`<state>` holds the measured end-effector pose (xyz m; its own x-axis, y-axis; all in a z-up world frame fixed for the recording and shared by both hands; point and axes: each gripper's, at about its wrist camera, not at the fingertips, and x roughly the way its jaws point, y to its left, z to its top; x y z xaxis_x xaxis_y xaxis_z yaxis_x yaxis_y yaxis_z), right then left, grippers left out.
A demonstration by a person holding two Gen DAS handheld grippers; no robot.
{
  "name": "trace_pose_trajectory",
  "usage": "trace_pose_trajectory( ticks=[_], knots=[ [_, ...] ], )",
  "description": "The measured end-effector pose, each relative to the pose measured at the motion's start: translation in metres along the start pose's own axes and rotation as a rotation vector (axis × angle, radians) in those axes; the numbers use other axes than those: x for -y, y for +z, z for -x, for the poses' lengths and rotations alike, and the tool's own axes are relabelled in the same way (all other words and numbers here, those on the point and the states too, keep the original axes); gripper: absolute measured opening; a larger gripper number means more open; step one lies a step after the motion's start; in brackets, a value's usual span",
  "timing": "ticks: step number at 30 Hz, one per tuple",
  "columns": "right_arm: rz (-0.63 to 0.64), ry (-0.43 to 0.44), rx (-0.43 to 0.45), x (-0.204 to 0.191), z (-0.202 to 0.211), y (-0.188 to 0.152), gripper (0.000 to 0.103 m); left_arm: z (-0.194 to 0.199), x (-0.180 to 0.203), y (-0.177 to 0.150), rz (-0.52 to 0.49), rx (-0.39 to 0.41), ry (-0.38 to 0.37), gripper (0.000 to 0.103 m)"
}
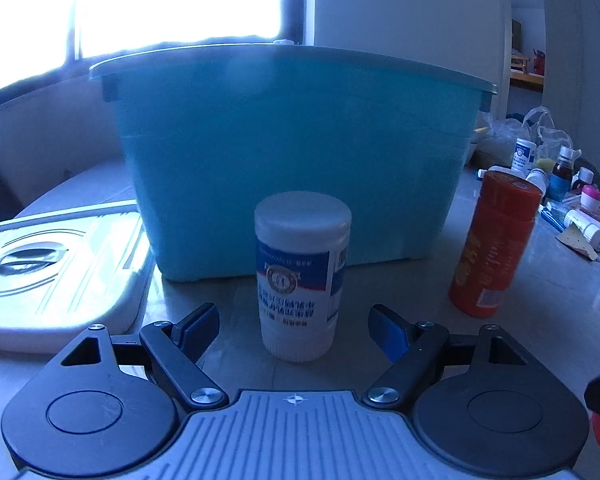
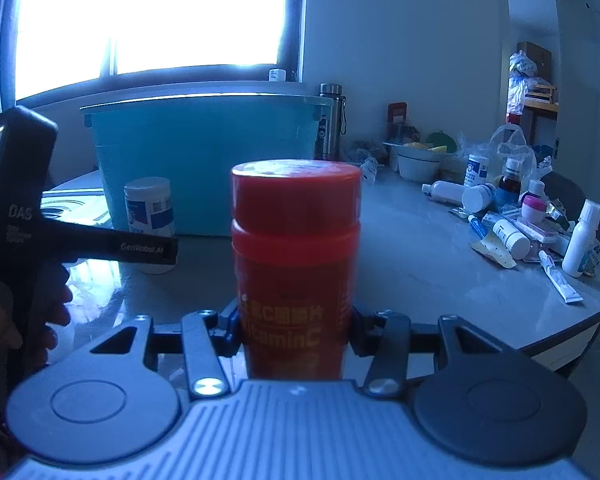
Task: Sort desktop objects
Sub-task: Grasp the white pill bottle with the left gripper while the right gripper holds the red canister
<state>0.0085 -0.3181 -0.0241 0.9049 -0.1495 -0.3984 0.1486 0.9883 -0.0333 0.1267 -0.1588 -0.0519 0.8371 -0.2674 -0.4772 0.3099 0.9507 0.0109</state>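
Observation:
A white pill bottle [image 1: 298, 276] with a blue label stands upright on the table in front of a blue plastic bin [image 1: 292, 152]. My left gripper [image 1: 294, 328] is open, its fingers on either side of the bottle and apart from it. A red Vitamin C bottle [image 2: 296, 264] stands upright between the fingers of my right gripper [image 2: 294, 328], which is shut on its lower part. The red bottle also shows in the left wrist view [image 1: 494, 244]. The white bottle [image 2: 150, 216] and the bin [image 2: 204, 160] show in the right wrist view, partly behind the left gripper's body.
A white bin lid [image 1: 56, 264] lies to the left of the bin. Several medicine bottles, tubes and boxes [image 2: 520, 220] are heaped at the table's right side. A metal flask [image 2: 330, 120] and a bowl [image 2: 418, 160] stand at the back. The table edge [image 2: 572, 328] curves at right.

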Motion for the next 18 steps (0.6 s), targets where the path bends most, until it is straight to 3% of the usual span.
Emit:
trace_pose_trajectory(
  ticks=[14, 15, 16, 18],
  knots=[
    [-0.021, -0.047, -0.022, 0.007, -0.012, 0.001, 0.050, -0.051, 0.005, 0.024, -0.021, -0.007, -0.003, 0.081],
    [-0.022, -0.050, -0.022, 0.007, -0.013, 0.001, 0.050, -0.053, 0.005, 0.025, -0.020, -0.010, -0.007, 0.075],
    [-0.022, -0.052, -0.022, 0.007, -0.013, 0.002, 0.050, -0.052, 0.005, 0.026, -0.025, 0.002, 0.003, 0.054],
    [-0.022, -0.056, -0.020, 0.006, -0.014, 0.002, 0.050, -0.050, 0.003, 0.028, -0.020, 0.008, 0.003, 0.048]
  ],
)
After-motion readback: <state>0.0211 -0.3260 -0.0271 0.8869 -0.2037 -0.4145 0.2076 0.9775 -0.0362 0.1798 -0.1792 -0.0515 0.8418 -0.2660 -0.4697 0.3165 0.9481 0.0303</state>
